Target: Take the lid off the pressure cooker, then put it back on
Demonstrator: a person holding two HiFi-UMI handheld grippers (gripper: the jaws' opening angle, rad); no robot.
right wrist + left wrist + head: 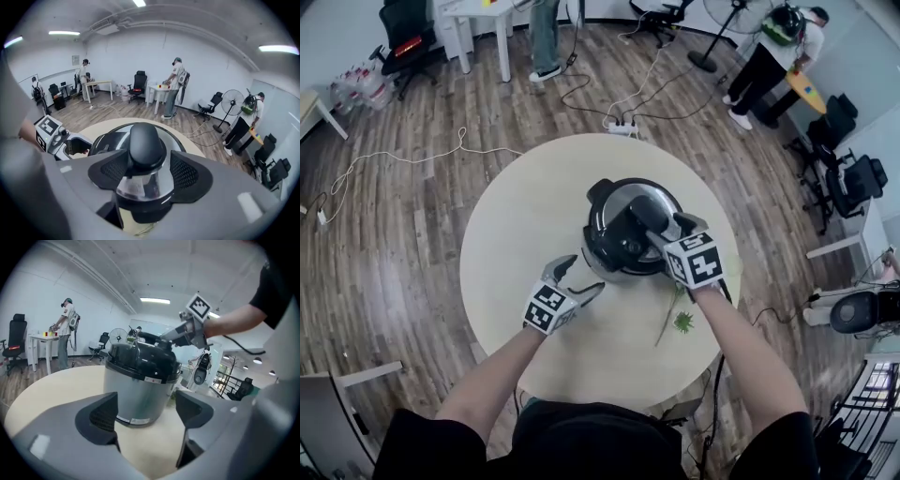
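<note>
Nearest, my right tool (146, 172) pinches the smooth, stiff knob (146, 140), probably the best hold on a lid (617, 199) that looks heavy and sits on the cooker (138, 390). Beside it, over the counter (516, 244), my left tool (146, 416) is spread, empty.

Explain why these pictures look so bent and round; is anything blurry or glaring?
Head view: a wide lens bows the floor around the table; light is even. Left gripper view: dark rounded corners; the near left tongs look soft. Right gripper view: same round frame, bright ceiling lights, a sheen on the lid beneath its handle.
</note>
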